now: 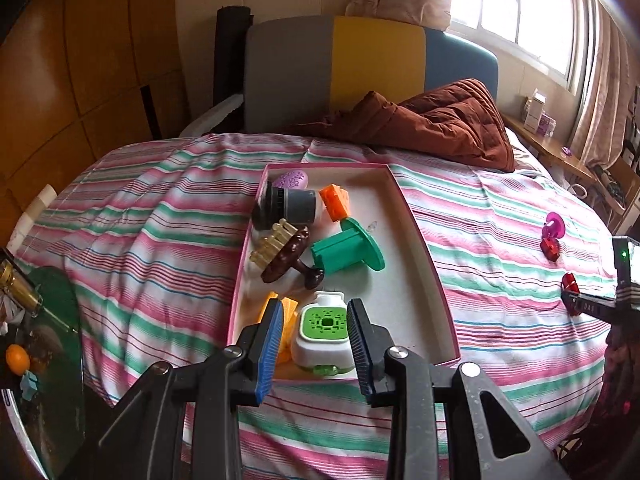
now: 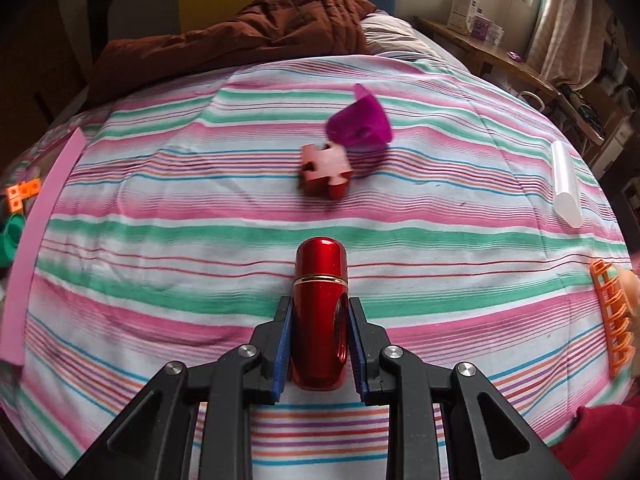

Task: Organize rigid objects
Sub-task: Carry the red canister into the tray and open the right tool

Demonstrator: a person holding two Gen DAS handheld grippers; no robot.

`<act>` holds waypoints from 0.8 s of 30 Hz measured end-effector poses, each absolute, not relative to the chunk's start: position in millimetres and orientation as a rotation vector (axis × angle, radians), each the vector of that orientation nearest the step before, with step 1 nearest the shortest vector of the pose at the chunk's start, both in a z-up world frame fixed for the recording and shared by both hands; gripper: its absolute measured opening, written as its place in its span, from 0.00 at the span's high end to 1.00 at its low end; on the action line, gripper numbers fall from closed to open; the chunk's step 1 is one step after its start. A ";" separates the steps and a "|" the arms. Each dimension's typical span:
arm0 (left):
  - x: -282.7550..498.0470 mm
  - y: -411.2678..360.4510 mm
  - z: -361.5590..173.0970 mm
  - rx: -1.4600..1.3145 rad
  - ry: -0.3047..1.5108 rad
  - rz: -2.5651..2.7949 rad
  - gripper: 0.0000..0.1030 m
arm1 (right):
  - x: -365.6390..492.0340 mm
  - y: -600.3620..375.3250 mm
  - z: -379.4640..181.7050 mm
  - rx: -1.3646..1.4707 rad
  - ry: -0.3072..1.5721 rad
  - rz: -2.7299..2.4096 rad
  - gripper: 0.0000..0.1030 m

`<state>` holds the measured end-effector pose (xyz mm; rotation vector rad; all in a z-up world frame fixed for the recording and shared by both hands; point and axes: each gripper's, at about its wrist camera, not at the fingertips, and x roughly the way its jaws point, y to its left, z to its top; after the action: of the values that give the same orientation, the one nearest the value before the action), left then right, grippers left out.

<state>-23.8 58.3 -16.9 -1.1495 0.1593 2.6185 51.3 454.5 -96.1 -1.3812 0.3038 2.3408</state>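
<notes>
Two tongs | left tongs [image 1: 316, 320] apart | right tongs [image 2: 320, 320] clamp red tube [image 2: 320, 312], base hidden

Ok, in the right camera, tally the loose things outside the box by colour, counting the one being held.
Red: 2, capsule in the right gripper, puzzle piece
Magenta: 1, cup
White: 1, tube
Orange: 1, rack
Total: 5
</notes>
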 end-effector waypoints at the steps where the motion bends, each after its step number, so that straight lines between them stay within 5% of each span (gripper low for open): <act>1: -23.7 56.8 -16.6 -1.150 0.157 2.622 0.68 | 50.4 449.0 -95.7 -1.388 0.307 2.351 0.75; 11: -25.0 31.6 -17.1 -1.167 0.097 2.669 0.66 | 23.4 360.7 -59.0 -1.390 0.410 2.605 0.75; 24: -24.6 7.2 -13.6 -1.160 0.074 2.735 0.63 | -38.2 193.8 -34.7 -1.536 0.196 2.954 0.75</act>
<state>-24.6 7.2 -13.6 -1.1595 0.0741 2.7354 -38.2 193.8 -34.7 -1.5355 0.1956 2.9545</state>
